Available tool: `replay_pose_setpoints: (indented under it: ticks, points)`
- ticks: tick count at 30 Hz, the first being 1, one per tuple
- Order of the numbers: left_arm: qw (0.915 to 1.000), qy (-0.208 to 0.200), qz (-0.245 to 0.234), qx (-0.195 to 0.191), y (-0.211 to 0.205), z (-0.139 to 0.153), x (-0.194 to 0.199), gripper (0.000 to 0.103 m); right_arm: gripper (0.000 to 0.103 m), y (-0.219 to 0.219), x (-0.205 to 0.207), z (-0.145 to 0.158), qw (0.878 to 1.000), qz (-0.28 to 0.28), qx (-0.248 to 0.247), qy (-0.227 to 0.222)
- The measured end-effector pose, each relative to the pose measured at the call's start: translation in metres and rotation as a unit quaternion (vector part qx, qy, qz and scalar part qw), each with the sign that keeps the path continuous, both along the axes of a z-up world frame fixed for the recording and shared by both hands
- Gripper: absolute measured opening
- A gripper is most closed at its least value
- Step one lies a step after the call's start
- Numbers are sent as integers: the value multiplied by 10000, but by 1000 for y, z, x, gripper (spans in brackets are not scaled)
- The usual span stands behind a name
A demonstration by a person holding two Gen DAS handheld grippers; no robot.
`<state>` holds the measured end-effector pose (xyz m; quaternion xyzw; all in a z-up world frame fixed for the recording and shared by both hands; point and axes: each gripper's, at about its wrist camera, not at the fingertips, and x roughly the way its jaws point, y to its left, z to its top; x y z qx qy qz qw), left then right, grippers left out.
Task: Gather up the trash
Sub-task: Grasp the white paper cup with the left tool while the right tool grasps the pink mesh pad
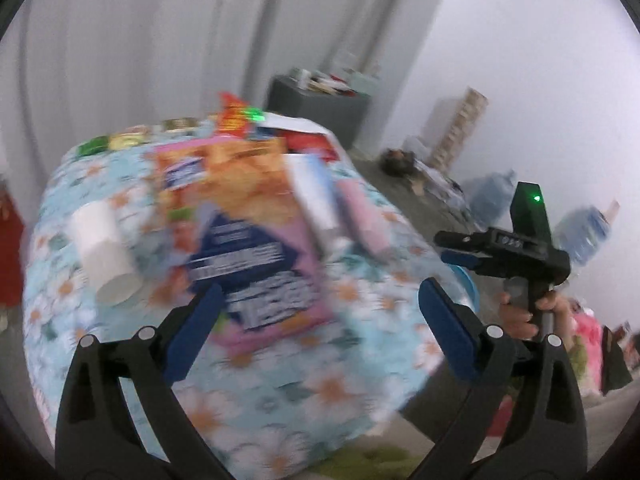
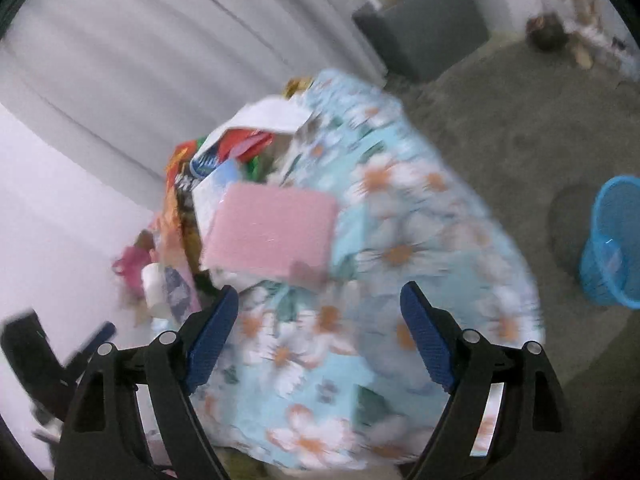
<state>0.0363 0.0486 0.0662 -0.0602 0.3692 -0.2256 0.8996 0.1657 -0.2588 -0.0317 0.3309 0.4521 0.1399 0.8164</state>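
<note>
A table under a blue floral cloth (image 1: 348,304) carries trash: a large pink and orange snack packet (image 1: 240,224), a white paper cup (image 1: 106,252) lying on its side, a white box (image 1: 316,196) and a pink box (image 1: 366,216). My left gripper (image 1: 320,324) is open and empty above the packet's near end. My right gripper (image 2: 320,336) is open and empty over the cloth (image 2: 400,280), just short of the pink box (image 2: 272,236). The right gripper also shows in the left wrist view (image 1: 460,248). A blue mesh bin (image 2: 612,240) stands on the floor to the right. Both views are blurred.
More wrappers (image 1: 232,120) and small tins (image 1: 128,138) lie at the table's far side. A dark grey cabinet (image 1: 320,108) with clutter stands by the curtain. Water jugs (image 1: 584,228) and other items line the wall on the grey carpet (image 2: 500,120).
</note>
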Motion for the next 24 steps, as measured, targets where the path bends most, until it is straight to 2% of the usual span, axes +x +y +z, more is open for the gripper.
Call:
replay_pose_setpoints:
  ticks: [3, 8, 10, 12, 14, 16, 17, 20, 21, 24]
  points:
    - [9993, -119, 344, 51, 23, -9, 3, 94, 81, 5, 14, -10, 9993, -73, 298, 226]
    - [9963, -343, 792, 6, 61, -13, 13, 94, 81, 25, 29, -3, 9998, -118, -13, 142]
    - [9949, -363, 933, -94, 78, -15, 18, 94, 81, 29, 34, 3, 9995, -68, -311, -5]
    - [9933, -296, 1114, -127, 92, -20, 27, 94, 81, 37, 35, 13, 9948, 65, -967, -318]
    - [9908, -176, 1331, -158, 106, -26, 35, 94, 81, 51, 36, 23, 9825, 396, -1702, -637]
    - [9846, 117, 1739, -147, 127, -37, 48, 94, 91, 73, 36, 29, 9585, 894, -2507, -1016]
    - [9819, 249, 1870, -158, 132, -41, 52, 94, 92, 85, 36, 29, 9419, 1180, -2900, -1214]
    - [9713, 670, 2175, -684, 158, -57, 67, 94, 93, 104, 45, 20, 9125, 1673, -3468, -1379]
    - [9675, 817, 2231, -869, 164, -62, 73, 94, 94, 108, 49, 15, 9062, 1780, -3586, -1364]
    - [9608, 1029, 2343, -1065, 174, -76, 86, 94, 94, 118, 61, 2, 8932, 1973, -3811, -1340]
